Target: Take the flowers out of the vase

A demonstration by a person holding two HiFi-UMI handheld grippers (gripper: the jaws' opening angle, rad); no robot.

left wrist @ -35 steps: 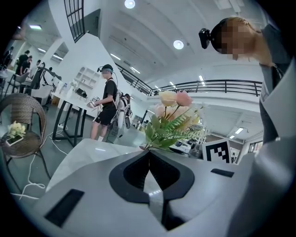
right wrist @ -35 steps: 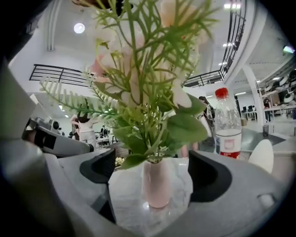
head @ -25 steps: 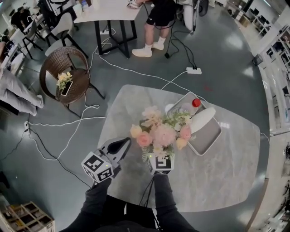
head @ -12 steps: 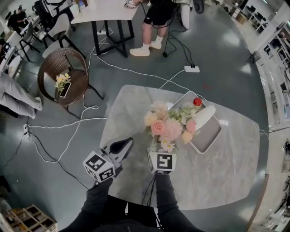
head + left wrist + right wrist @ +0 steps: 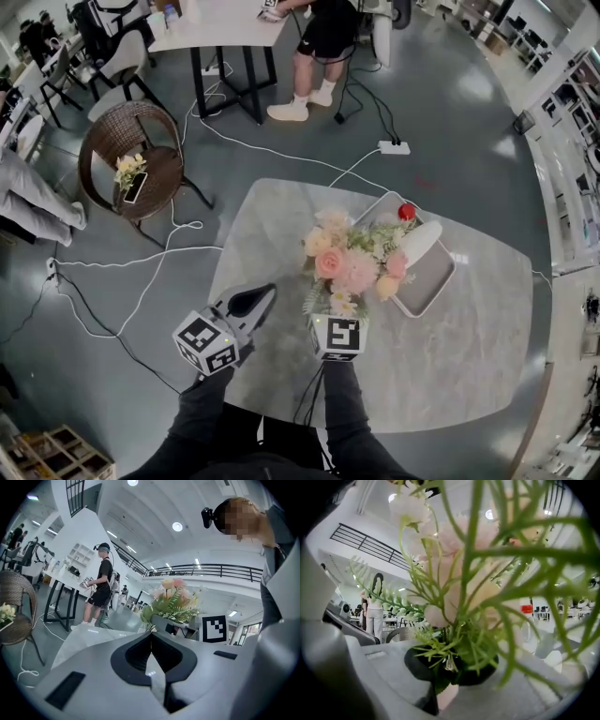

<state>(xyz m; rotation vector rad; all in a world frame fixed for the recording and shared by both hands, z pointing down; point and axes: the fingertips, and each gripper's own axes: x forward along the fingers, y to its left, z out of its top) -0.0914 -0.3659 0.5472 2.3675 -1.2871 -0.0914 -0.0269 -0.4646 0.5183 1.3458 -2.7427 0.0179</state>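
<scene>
A bunch of pink, peach and cream flowers [image 5: 352,262] with green fern stands over the middle of the grey marble table [image 5: 450,356]. My right gripper [image 5: 339,307] sits just below the blooms, and its jaws have just been closing. In the right gripper view they are shut on the green stems [image 5: 449,660], with the blooms [image 5: 459,588] filling the picture. The vase is hidden under the flowers. My left gripper [image 5: 253,300] hovers to the left of the bunch, shut and holding nothing. The left gripper view shows the flowers [image 5: 171,599] beyond its tips [image 5: 151,637].
A white tray [image 5: 441,281] at the table's far right holds a red-capped bottle [image 5: 406,212] and a white oval object [image 5: 419,242]. A wicker chair [image 5: 122,131] with a small flower bunch [image 5: 129,169] stands far left. Cables [image 5: 169,253] cross the floor. A person [image 5: 323,37] stands at a far table.
The bunch of flowers has shifted up and to the right in the head view, rising with my right gripper. The left gripper has stayed where it was.
</scene>
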